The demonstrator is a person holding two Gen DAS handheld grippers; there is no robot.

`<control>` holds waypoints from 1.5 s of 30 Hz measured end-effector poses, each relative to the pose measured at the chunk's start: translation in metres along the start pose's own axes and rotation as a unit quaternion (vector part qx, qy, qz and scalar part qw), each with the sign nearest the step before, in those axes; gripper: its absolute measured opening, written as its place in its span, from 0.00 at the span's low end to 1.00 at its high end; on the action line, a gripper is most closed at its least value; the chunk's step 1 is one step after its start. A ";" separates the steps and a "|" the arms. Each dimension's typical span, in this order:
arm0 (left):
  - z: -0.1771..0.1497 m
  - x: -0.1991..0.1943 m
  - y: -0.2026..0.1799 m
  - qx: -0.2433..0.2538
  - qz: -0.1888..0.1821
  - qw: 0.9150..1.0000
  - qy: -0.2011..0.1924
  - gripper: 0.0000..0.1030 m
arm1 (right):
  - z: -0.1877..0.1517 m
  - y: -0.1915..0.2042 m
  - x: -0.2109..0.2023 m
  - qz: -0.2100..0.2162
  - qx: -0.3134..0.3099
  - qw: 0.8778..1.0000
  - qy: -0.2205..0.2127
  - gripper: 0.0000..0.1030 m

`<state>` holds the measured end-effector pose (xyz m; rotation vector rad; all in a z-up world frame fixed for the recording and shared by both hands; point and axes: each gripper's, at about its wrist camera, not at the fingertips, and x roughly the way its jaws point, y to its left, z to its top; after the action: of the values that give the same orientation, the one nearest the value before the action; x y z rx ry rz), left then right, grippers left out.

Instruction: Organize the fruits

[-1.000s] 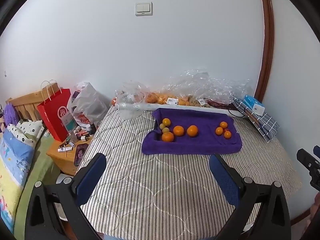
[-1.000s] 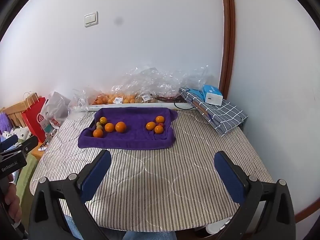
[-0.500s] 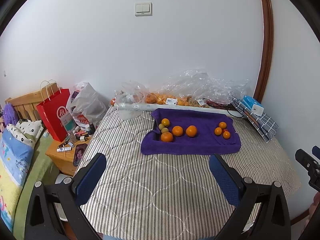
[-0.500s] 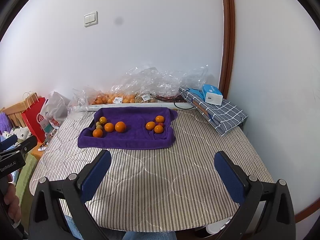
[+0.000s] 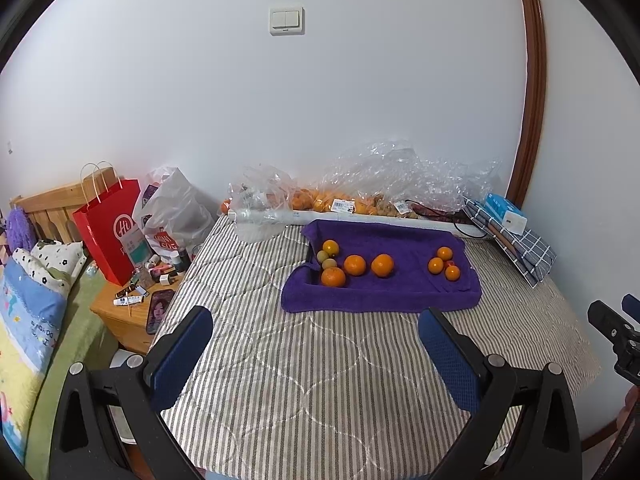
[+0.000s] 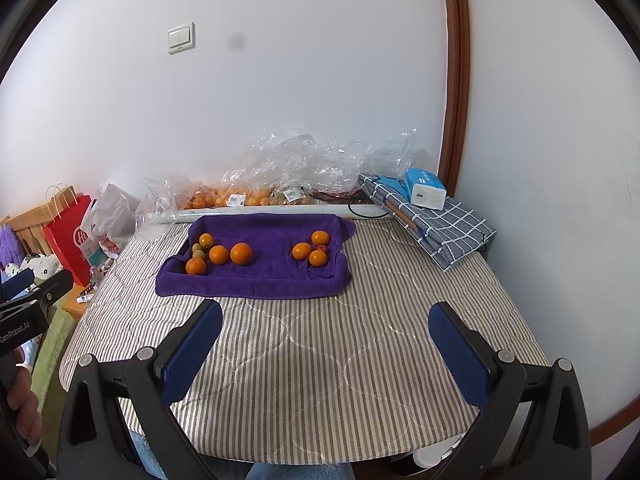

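A purple towel (image 5: 404,292) (image 6: 264,276) covers a tray on the striped table. On its left lie several oranges (image 5: 355,265) (image 6: 241,253) and two small green fruits (image 5: 329,263) (image 6: 199,255). On its right sit three smaller oranges (image 5: 435,266) (image 6: 301,251) and a small red fruit (image 5: 449,264) (image 6: 321,248). My left gripper (image 5: 316,356) hangs open above the near table, well short of the towel, nothing between its fingers. My right gripper (image 6: 326,350) is likewise open and empty, near the front edge.
Clear plastic bags (image 5: 400,176) (image 6: 304,160) with more oranges line the wall behind the towel. A checked folded cloth with a blue box (image 5: 508,212) (image 6: 426,190) lies back right. A red paper bag (image 5: 108,228) and a cluttered bedside stand (image 5: 136,308) sit left of the table.
Both views have drawn back very slightly from the towel; the fruits have not moved and both grippers stay open.
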<state>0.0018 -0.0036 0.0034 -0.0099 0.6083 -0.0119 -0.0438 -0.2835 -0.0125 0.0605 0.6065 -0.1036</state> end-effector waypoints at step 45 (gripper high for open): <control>0.010 0.021 0.005 -0.008 -0.010 1.000 0.002 1.00 | 0.017 0.000 0.019 -0.008 0.003 1.000 0.011 0.99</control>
<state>0.0245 0.0015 -0.0002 -0.0325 0.6118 -0.0270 -0.0190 -0.2860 -0.0097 0.0624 0.6289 -0.1193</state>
